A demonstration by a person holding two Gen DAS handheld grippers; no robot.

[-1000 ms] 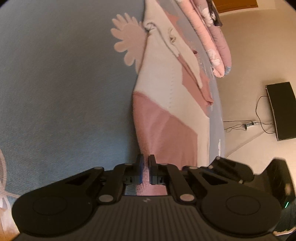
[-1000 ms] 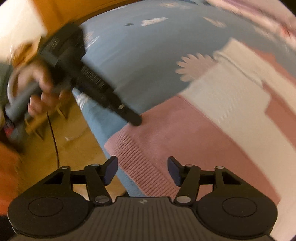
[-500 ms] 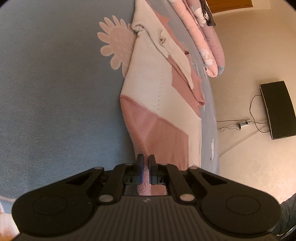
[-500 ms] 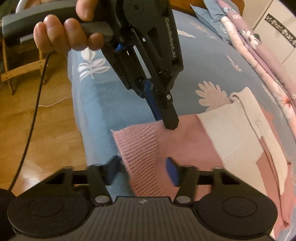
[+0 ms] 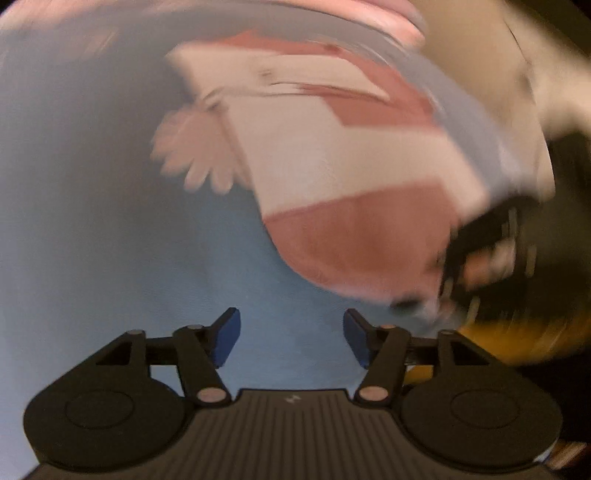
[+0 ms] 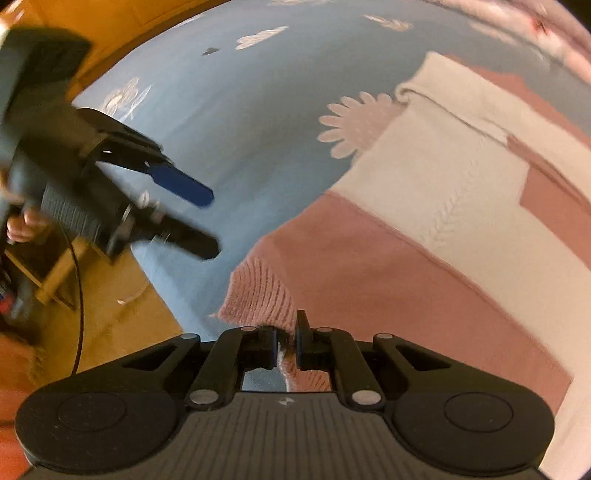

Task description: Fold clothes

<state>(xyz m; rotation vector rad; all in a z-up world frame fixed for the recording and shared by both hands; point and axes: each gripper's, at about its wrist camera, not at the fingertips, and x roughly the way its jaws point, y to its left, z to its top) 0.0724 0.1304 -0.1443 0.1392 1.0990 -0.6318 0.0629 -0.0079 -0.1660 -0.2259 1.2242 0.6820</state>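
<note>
A pink and cream knit sweater (image 6: 424,229) lies on the blue bedspread (image 6: 240,110); the blurred left wrist view shows the sweater (image 5: 354,177) too. My right gripper (image 6: 286,341) is shut on the sweater's ribbed pink hem at its near corner. My left gripper (image 5: 291,338) hangs above bare bedspread (image 5: 110,221), jaws opening, nothing between them. In the right wrist view the left gripper (image 6: 210,221) shows to the left of the hem, apart from it. The right gripper (image 5: 480,266) appears as a dark blur at the sweater's right edge.
The bedspread carries a pale daisy print (image 6: 354,123) beside the sweater's collar. A pink quilt (image 6: 546,33) lies along the bed's far side. Wooden floor (image 6: 122,325) with a cable and a wooden stool (image 6: 55,273) lies off the bed's near-left edge.
My left gripper let go of the pink hem, opened, lifted and rolled away to the left. My right gripper closed on that hem corner.
</note>
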